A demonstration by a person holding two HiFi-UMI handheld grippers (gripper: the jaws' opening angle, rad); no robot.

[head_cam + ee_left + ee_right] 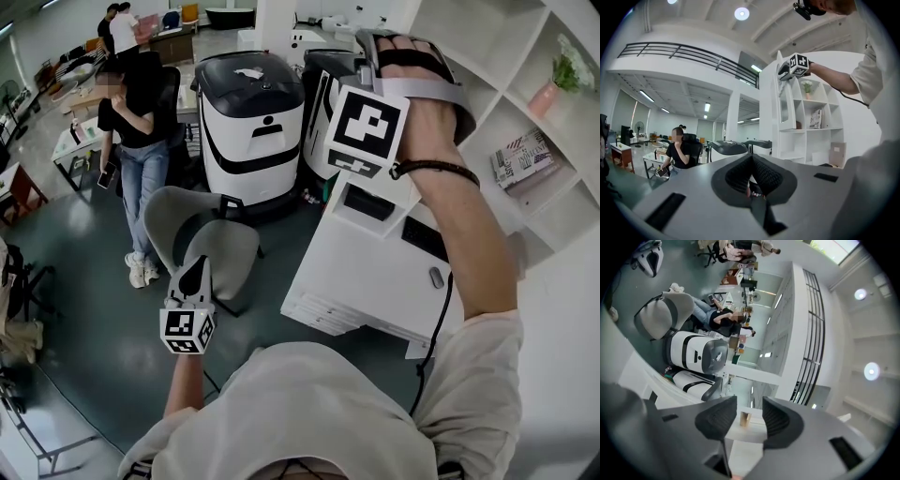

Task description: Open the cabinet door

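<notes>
Door: cabinet door [790,93], likely stiff, light, hinged.
Hold: small brass knob [745,419], probably slippery.
Right fingers [717,420]: released, straddling knob.
Left fingers [765,177]: clenched, empty.

Bright ceiling lamps [742,13] glare; fisheye edges warp, perhaps softly.

The cabinet door [779,108] and shelf [487,112] are white, the knob [745,418] brass-coloured, the plant [565,70] green in a pink pot [544,97], the floor [75,281] dark grey-green.
</notes>
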